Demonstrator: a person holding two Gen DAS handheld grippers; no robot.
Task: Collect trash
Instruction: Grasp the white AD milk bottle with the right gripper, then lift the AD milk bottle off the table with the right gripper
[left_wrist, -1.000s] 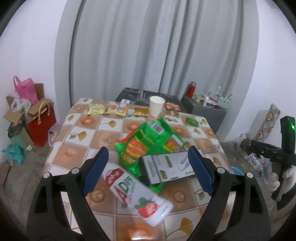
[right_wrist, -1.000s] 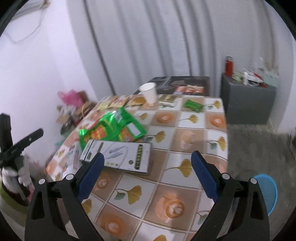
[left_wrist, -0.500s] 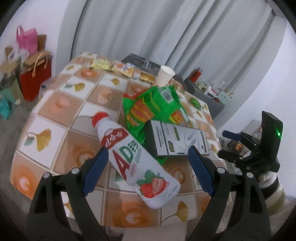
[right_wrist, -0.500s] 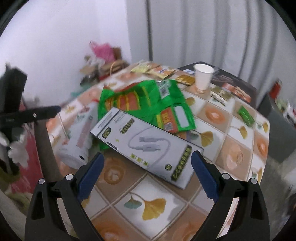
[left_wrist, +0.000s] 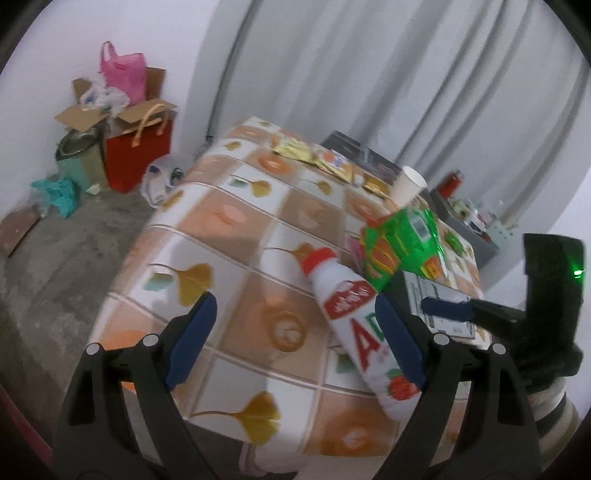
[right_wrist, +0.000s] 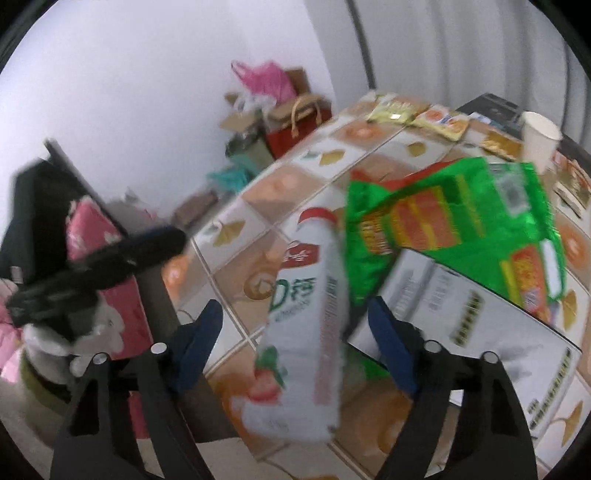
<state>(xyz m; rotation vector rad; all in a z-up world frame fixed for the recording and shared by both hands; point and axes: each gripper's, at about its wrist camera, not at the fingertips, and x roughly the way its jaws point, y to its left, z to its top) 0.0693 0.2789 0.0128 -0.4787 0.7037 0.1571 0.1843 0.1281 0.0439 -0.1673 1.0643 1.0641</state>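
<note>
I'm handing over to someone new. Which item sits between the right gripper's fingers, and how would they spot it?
Look at the table with the leaf-pattern tiled cloth. Near its front edge, left of the crumpled green snack bag and the white flat box, lies a white drink bottle. It is the only thing with a red cap and a strawberry picture; the right gripper is closing around it, pads not yet touching.

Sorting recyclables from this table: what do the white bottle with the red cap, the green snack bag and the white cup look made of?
Bottle: likely plastic, smooth glossy white body, printed label, red screw cap. Green snack bag: thin plastic or foil film, shiny, creased, catching glare. Cup: probably paper, matte white with a rolled rim; blur leaves this uncertain.
</note>
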